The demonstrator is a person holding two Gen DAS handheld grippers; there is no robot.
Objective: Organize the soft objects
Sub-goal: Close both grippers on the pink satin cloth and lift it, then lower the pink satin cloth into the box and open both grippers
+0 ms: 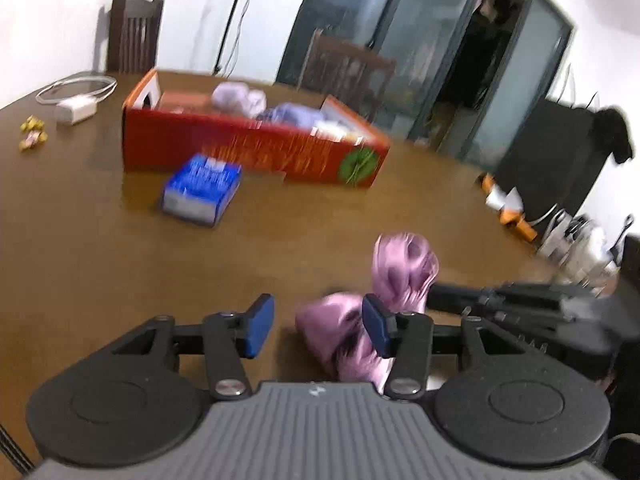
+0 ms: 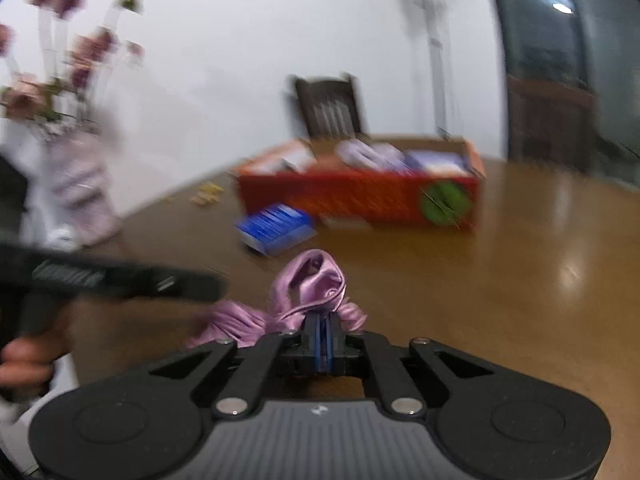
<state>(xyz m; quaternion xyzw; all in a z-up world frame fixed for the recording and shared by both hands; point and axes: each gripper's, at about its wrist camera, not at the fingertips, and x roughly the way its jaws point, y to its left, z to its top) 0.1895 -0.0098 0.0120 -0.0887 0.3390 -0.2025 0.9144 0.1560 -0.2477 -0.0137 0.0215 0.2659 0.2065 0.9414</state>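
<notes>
Toward the far edge of my glossy brown tabletop (image 1: 100,240) sits a red cardboard box (image 1: 248,148) holding lilac bundles (image 1: 240,98). Nearer lies a blue packet (image 1: 202,190). My right gripper (image 2: 323,332) pinches shiny pink cloth (image 2: 312,284); my left gripper (image 1: 318,326) gapes, holding nothing.

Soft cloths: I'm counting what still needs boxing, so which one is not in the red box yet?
The shiny pink satin cloth, pinched in the right gripper above the table. The paler lilac cloths already lie inside the red box.
</notes>
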